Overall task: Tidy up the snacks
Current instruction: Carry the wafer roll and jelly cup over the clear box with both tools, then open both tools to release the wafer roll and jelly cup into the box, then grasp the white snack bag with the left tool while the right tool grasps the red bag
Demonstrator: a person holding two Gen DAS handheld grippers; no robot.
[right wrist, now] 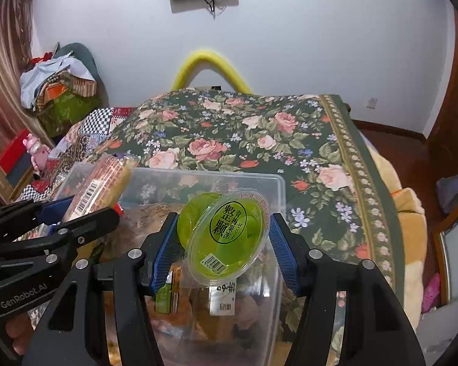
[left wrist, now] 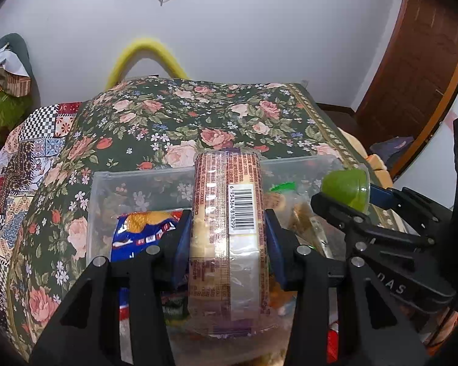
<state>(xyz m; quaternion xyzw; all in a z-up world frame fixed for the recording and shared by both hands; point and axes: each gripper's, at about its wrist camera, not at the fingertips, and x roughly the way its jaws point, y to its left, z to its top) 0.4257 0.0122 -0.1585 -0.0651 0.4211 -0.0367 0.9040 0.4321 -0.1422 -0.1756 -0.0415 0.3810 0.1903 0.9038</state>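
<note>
My left gripper (left wrist: 227, 228) is shut on a long clear pack of biscuits (left wrist: 229, 231) with a barcode, held above the clear plastic box (left wrist: 137, 180). The pack also shows in the right wrist view (right wrist: 97, 186). My right gripper (right wrist: 219, 238) is shut on a green jelly cup (right wrist: 226, 238) with a round black-printed lid, held over the same box (right wrist: 259, 180). The cup also shows at the right of the left wrist view (left wrist: 346, 190). The box holds several snack packs, among them a blue bag (left wrist: 137, 231).
The box stands on a bed with a dark green floral cover (left wrist: 198, 116). A patchwork quilt (left wrist: 30, 152) lies to the left. A yellow curved tube (right wrist: 210, 67) rises behind the bed. Piled bags (right wrist: 61, 91) sit at the far left, a wooden door (left wrist: 412, 61) at the right.
</note>
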